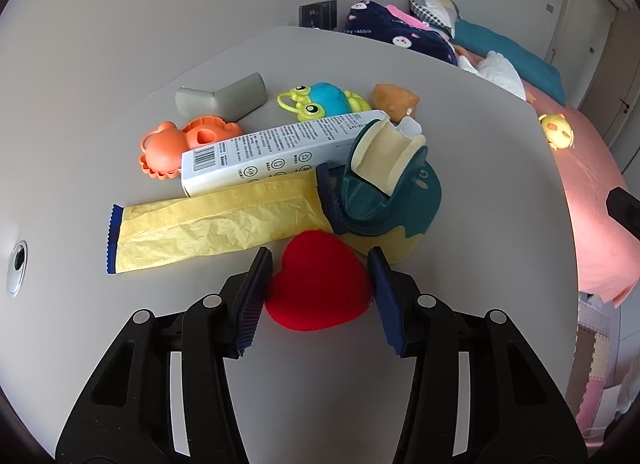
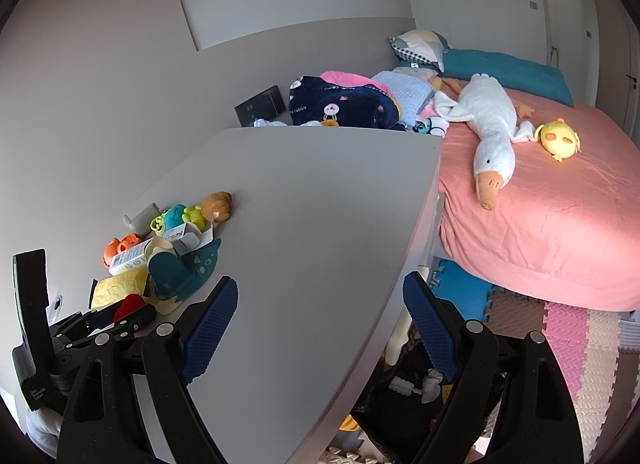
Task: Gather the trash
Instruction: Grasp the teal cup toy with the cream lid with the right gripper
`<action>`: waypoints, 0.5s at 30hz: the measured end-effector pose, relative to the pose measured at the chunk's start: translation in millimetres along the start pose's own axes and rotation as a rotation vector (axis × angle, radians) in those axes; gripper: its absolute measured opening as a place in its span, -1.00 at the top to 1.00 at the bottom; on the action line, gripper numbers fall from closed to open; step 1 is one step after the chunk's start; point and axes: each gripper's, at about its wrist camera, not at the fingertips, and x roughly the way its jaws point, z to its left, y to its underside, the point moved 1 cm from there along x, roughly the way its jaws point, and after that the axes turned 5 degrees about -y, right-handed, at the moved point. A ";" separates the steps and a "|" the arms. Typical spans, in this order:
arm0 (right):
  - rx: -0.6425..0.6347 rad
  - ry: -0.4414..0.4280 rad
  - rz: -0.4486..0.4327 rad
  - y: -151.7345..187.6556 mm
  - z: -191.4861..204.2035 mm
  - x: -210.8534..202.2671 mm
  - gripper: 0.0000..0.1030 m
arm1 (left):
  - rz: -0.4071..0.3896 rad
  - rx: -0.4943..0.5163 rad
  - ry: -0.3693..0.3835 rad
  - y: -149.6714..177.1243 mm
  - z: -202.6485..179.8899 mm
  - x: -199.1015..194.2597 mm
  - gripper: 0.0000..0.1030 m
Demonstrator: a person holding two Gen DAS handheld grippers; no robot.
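Wrapper (image 1: 208, 226): yellow, crumpled, flat on the table (image 1: 460, 168) at 9 o'clock from the heart.
Left gripper (image 1: 320, 278): jaws on either side of the red heart (image 1: 320, 284) — pads at its flanks; firm contact cannot be told.
Box (image 1: 280, 150): white carton at 12 o'clock, touching the wrapper.
Right gripper (image 2: 320, 324): jaws spread wide, nothing between them — over the table's edge.

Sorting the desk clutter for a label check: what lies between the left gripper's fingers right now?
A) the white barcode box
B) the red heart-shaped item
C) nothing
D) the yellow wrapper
B: in the left wrist view the red heart sits between the fingers of the left gripper, with the yellow wrapper beyond them.
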 end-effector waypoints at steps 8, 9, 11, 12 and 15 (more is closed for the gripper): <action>-0.040 -0.048 0.036 3.1 31.1 17.3 -0.65 | -0.001 -0.054 -0.033 -1.0 31.1 -1.3 0.05; -0.045 -0.055 0.041 3.6 35.2 19.9 -0.65 | 0.000 -0.062 -0.034 -1.1 35.4 -1.1 0.05; -0.053 -0.067 0.052 4.1 43.1 25.0 -0.65 | -0.001 -0.072 -0.035 -1.8 41.5 -1.3 0.05; -0.057 -0.074 0.057 4.2 47.8 27.8 -0.65 | -0.001 -0.075 -0.036 -2.1 44.1 -1.6 0.05; -0.069 -0.091 0.070 4.3 61.6 35.0 -0.65 | -0.003 -0.085 -0.037 -2.1 51.4 -2.2 0.05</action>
